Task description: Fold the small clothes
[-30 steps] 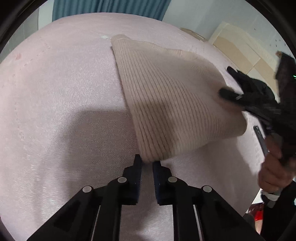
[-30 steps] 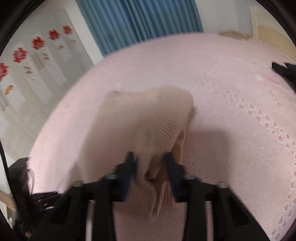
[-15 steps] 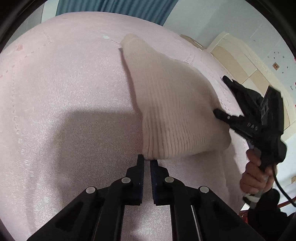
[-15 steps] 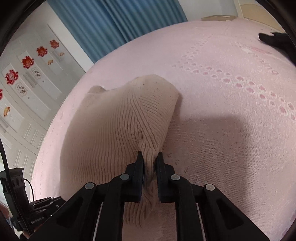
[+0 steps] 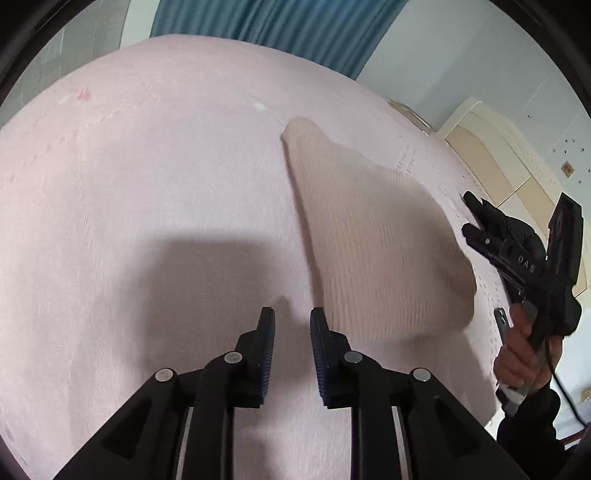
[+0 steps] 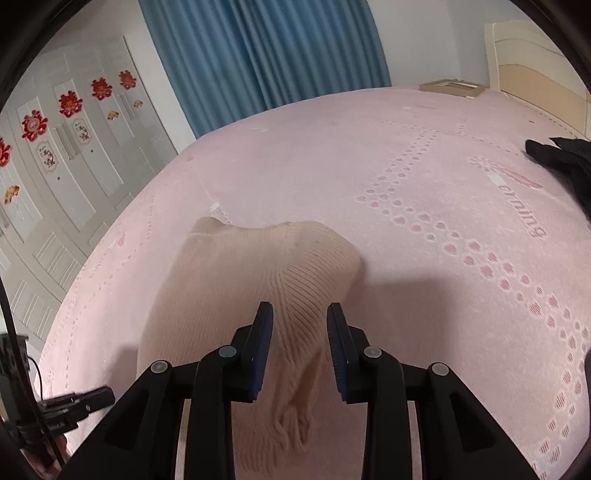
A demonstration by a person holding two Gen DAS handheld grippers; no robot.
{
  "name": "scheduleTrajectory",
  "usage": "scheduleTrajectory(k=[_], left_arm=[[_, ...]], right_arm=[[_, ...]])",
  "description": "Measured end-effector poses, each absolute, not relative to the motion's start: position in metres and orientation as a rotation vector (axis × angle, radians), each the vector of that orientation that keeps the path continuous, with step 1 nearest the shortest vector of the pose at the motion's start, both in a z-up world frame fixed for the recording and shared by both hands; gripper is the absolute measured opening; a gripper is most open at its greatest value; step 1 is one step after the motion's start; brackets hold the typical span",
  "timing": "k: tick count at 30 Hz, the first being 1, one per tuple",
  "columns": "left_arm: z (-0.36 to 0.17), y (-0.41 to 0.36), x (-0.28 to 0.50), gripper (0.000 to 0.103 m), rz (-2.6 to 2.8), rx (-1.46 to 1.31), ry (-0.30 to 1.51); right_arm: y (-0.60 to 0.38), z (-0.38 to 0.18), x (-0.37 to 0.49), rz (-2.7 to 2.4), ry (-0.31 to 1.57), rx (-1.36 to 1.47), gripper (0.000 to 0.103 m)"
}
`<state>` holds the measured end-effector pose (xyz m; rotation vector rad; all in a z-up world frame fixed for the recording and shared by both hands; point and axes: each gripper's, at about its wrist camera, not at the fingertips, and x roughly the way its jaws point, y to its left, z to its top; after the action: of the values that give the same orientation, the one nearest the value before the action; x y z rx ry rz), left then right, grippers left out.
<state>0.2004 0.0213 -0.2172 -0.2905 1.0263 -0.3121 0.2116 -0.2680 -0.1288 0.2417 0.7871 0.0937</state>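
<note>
Black cloth [image 6: 565, 162] well apart from beige knit [image 6: 258, 280]

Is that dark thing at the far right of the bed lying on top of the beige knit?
No, the dark garment lies apart from the beige knit.

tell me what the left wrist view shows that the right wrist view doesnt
Left wrist only: the right gripper seen from outside with the hand holding it, and the left gripper, jaws apart with nothing between them.
Right wrist only: red flower decorations on the wardrobe doors, a black garment at the right edge, printed lettering on the sheet.
Both: the beige ribbed knit on the pink bed sheet, and the blue curtain.
</note>
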Motion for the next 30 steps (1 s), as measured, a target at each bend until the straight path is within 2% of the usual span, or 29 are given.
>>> scheduleTrajectory(k=[3,7,11,17,30], left_arm=[[-0.207,0.003,0.224,0.025,-0.338,-0.262,1.006],[-0.197,-0.028,0.250,0.025,-0.365,-0.205,0.970],[-0.196,-0.049,0.271,0.025,-0.381,-0.183,0.946],[-0.201,-0.067,0.299,0.025,-0.378,-0.140,0.918],[-0.222,-0.093,0.303,0.025,-0.321,0.028,0.878]], right_arm=[[-0.257,-0.136,0.222,0.098,0.780,0.170,0.030],[-0.244,-0.169,0.241,0.004,0.888,0.025,0.029],[-0.241,-0.178,0.241,-0.050,0.875,-0.098,0.029],[-0.256,-0.153,0.246,0.051,0.807,0.025,0.029],[-0.264,-0.185,0.268,0.065,0.856,0.067,0.030]])
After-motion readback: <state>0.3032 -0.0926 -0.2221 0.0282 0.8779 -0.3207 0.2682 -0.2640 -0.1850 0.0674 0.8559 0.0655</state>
